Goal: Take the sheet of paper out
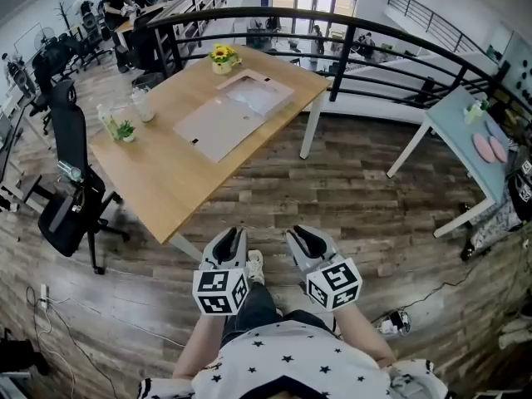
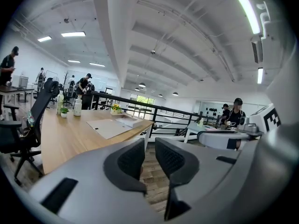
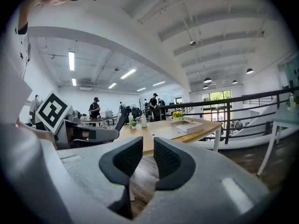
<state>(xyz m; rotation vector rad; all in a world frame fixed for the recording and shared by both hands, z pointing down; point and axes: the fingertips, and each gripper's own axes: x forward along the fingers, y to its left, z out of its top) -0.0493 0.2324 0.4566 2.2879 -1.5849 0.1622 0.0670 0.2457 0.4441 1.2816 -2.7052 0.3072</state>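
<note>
On the wooden table (image 1: 166,173) lies a large flat pale sheet-like board (image 1: 218,125), with a shallow white box (image 1: 256,92) at its far end. Whether a loose sheet of paper is in the box I cannot tell. My left gripper (image 1: 235,235) and right gripper (image 1: 301,235) hang side by side over the wood floor, close to my body and well short of the table. Both point toward it. In the left gripper view the left gripper (image 2: 149,146) shows a narrow gap with nothing in it. In the right gripper view the right gripper (image 3: 148,146) likewise stands slightly open and empty.
Yellow flowers (image 1: 222,56), a bottle (image 1: 143,104) and a small plant (image 1: 125,130) stand on the table. A black office chair (image 1: 66,189) sits at its left. A black railing (image 1: 374,48) runs behind, and a pale blue table (image 1: 465,131) stands to the right.
</note>
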